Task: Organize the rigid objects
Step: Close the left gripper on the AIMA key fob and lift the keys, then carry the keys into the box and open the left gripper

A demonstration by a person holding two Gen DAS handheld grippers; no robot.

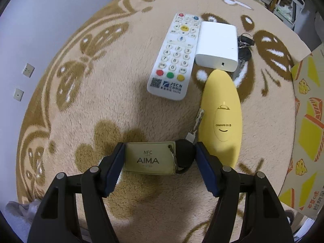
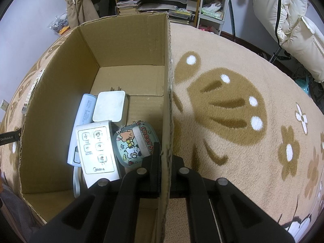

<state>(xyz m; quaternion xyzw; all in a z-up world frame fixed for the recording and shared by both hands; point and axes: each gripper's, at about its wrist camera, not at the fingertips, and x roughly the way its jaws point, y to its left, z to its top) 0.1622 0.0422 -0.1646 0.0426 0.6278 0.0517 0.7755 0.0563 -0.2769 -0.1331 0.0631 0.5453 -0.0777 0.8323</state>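
We clamp the right gripper on the brown cardboard box wall, steadying it; the left gripper pinches the beige AIMA key tag for transfer.

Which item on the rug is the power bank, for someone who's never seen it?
On the butterfly-patterned rug, find the long white remote. The power bank lies against its right side, just beyond the yellow case. It is the only plain white block, with no buttons.

left gripper closed on tan key tag and black key fob | yellow case just beside | white remote touching white box | on blanket
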